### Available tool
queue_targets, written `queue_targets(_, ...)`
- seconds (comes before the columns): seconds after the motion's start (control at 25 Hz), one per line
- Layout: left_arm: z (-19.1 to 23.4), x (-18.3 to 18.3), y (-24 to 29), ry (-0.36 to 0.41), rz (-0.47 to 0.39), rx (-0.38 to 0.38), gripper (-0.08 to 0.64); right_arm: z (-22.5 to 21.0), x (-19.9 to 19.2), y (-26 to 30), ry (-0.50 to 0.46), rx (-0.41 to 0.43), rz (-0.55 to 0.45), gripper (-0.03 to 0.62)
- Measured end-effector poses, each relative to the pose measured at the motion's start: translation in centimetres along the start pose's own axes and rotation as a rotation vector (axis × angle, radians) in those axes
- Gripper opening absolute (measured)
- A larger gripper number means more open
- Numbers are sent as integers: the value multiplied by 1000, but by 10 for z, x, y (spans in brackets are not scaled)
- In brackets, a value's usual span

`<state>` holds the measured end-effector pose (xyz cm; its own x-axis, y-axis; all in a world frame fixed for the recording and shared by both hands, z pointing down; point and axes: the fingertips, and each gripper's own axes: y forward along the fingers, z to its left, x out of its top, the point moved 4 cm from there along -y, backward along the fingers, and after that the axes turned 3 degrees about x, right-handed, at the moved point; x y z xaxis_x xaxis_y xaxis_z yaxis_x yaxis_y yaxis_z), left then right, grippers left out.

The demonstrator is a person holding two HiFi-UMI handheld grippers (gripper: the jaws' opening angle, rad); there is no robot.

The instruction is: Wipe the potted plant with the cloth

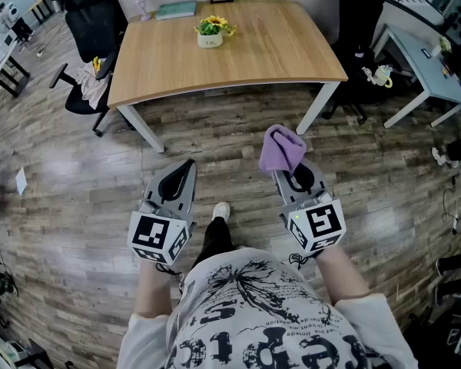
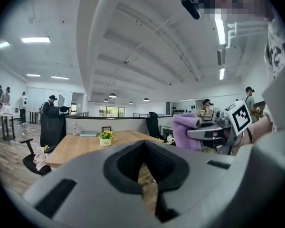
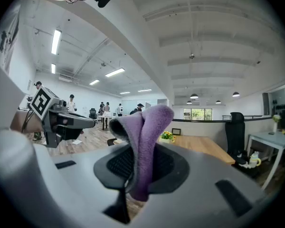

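Head view: potted plant [image 1: 210, 31] upper centre on the table [image 1: 292, 52], well apart from the cloth [image 1: 283, 149]. Left gripper view: left gripper [image 2: 143, 148] jaws together, empty. Right gripper view: right gripper [image 3: 135, 167] clamped on the cloth; its loose fold could snag blooms and tip the pot

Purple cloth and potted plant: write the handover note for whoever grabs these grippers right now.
Left gripper: shut, nothing between its jaws.
Right gripper: shut on the purple cloth, which bunches up above the jaws.
Potted plant: upright on the wooden table, toward its far edge, well ahead of both grippers.
Done: cloth is in hand.
Left: step up to the table and wipe the plant; the cloth has not touched it yet.
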<state>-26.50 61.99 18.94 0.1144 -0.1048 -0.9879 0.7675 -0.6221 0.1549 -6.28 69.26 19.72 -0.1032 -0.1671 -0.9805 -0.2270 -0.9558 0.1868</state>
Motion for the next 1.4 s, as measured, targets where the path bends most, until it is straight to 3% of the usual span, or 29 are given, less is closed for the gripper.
queue_targets(0.76,9,-3,24,-6,27,-10,3,-24,-15,18,69,-57,43,67)
queue_targets(1.08,81,-5,93,-24,8,-33,3,-54,-9,102,62,-105,53,69)
queue_targets(1.4,213,13,190,-50,12,-39,3,-95,15,250,121,-169,100,69)
